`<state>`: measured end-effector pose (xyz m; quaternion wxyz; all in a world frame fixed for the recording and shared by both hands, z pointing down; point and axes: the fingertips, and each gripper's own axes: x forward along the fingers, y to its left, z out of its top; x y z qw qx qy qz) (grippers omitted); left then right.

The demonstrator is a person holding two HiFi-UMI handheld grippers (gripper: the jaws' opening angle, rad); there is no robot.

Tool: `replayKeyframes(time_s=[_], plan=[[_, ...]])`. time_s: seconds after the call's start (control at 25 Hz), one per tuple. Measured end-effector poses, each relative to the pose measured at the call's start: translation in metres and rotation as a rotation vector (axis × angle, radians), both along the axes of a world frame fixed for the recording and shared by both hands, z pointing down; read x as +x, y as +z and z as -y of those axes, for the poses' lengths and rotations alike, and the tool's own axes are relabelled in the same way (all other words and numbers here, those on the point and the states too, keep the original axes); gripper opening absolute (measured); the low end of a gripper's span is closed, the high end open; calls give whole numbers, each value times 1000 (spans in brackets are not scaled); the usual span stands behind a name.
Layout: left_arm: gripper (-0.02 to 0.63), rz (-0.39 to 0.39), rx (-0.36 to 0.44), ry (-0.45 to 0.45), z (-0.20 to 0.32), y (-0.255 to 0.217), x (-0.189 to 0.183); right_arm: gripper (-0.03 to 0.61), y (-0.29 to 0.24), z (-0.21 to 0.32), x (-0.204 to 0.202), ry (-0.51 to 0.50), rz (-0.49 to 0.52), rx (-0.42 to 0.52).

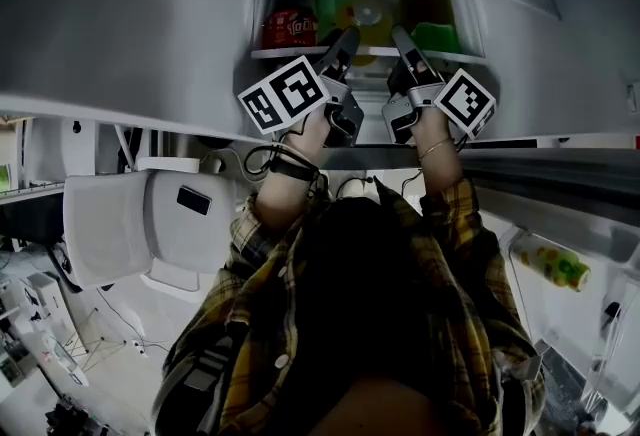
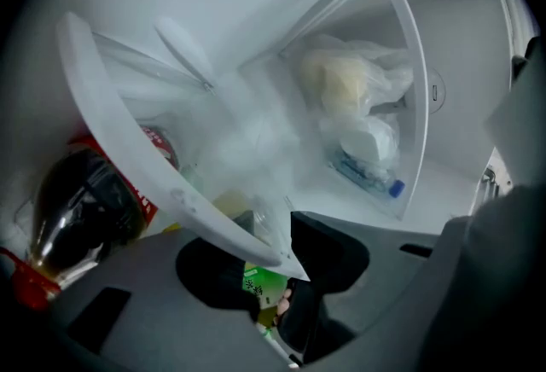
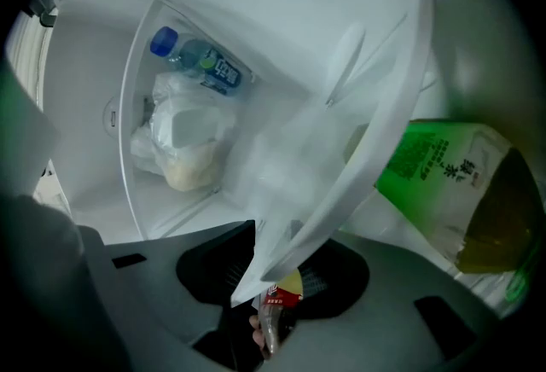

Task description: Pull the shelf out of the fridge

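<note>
Clamping shelf [image 2: 128,148]: left gripper [image 2: 286,264], right gripper [image 3: 256,293]; dark bottle [image 2: 81,208], green bottle [image 3: 444,183] alongside.

left gripper [image 1: 344,36] and right gripper [image 1: 401,34] on shelf [image 1: 290,52] edge, bottles [image 1: 288,27] behind

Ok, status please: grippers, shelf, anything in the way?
Both shut on the shelf front rim: left gripper, right gripper. Not yet pulled out. Close by the rim: cola bottle, green bottle.

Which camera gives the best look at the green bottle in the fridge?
Right gripper view: the green bottle fills its right side, beside the shelf edge. Head view shows only a small green shape inside the fridge; left gripper view, just a label sliver below the shelf.
</note>
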<state>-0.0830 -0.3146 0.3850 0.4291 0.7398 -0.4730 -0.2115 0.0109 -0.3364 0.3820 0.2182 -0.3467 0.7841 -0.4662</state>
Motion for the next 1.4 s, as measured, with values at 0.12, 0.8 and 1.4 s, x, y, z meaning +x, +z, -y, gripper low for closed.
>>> replayKeyframes(time_s=[0.12,0.8,1.4], plan=[[138,-37,-21,-31,7,2,-3,135,1,7,-3,10,-30,-2],[49,-227,-31,-166,22,4,-12,75,5,15,5,133,13,-28],[42,-277,-41,-151,10,7,-11,69,7,2,8,144,35,-42]])
